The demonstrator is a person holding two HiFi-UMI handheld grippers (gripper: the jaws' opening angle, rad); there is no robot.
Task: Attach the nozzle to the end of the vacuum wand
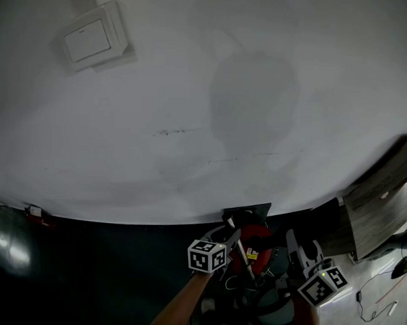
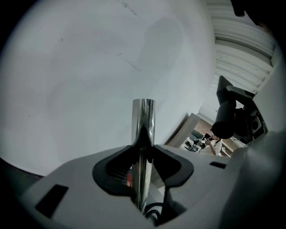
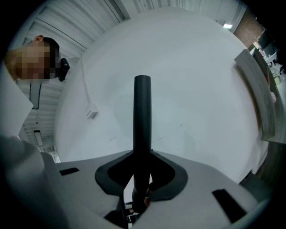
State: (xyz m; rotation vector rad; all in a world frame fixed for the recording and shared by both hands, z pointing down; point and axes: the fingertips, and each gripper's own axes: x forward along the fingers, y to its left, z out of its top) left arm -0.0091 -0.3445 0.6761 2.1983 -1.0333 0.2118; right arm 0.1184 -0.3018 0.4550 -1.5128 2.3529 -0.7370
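1. The left tongs [image 2: 143, 150] are closed on the wand [image 2: 143, 120], with a dark pad against each side of it.
2. The wand is a shiny metal tube. It stands straight up out of the jaws, and its top end is open and bare.
3. The right tongs [image 3: 142, 156] grip the nozzle [image 3: 142, 107], a black tube, pinched low down between the pads.
4. The nozzle rises upright from the jaws against the white wall [image 3: 178, 67].
5. In the head view the 2 marker cubes sit at the bottom edge, the left one [image 1: 207, 255] well apart from the right one [image 1: 324, 284], so nozzle and wand are not joined.
6. A red vacuum body [image 1: 255, 235] lies between the cubes, just above them, on the dark floor [image 1: 86, 268].
7. A switch plate [image 1: 91, 38] is on the wall at upper left, and a wooden board [image 1: 382, 205] leans at the right.
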